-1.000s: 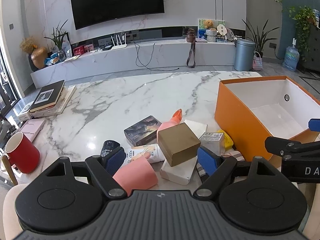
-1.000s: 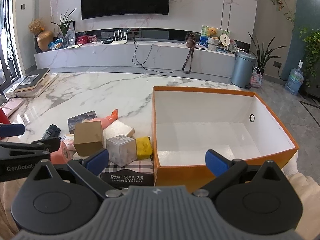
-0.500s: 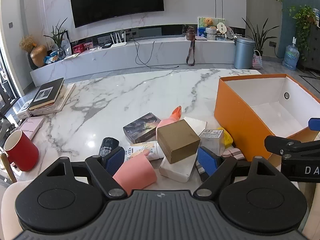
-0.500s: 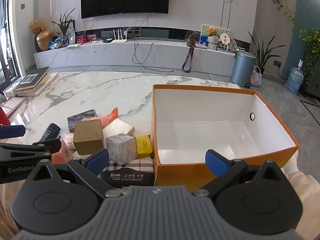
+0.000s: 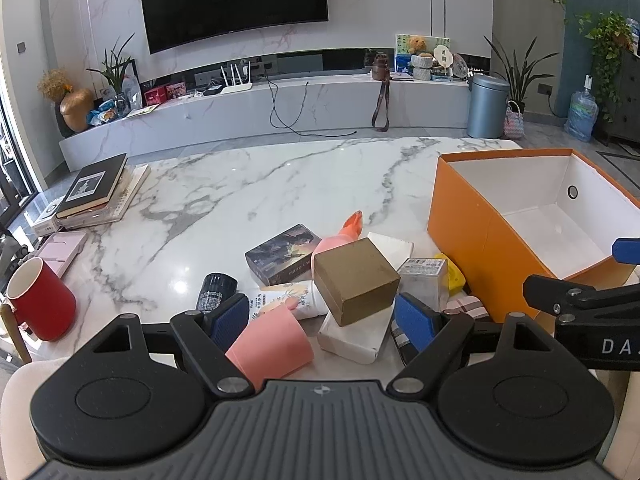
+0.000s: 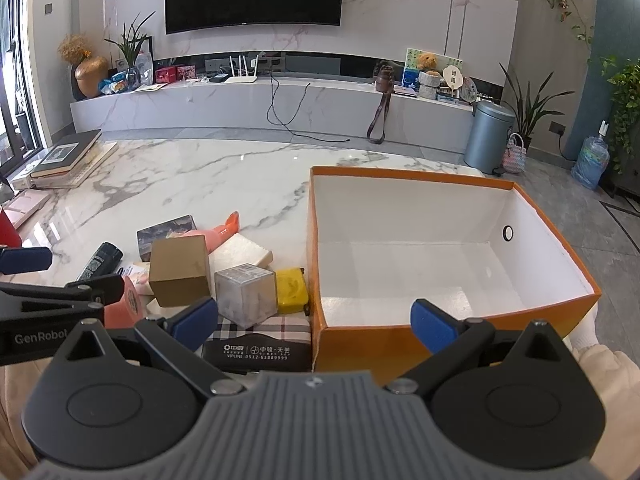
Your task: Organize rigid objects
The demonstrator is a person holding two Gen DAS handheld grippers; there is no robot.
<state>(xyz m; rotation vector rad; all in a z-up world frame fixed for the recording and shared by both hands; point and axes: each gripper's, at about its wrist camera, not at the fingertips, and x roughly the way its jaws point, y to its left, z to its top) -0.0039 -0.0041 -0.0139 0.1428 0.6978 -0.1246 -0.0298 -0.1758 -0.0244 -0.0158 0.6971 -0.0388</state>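
Note:
A pile of small objects lies on the marble table left of an open orange box, white and empty inside. The pile holds a brown box, a clear cube, a yellow item, a pink cup, a white box, a dark picture box, a black cylinder and a plaid pouch. My left gripper is open just before the pile. My right gripper is open at the orange box's near left corner.
A red mug stands at the near left edge. A stack of books and a pink case lie at the far left. The far half of the table is bare marble. A TV wall and low shelf lie beyond.
Both grippers have drifted back very slightly; the pile and the box have not moved.

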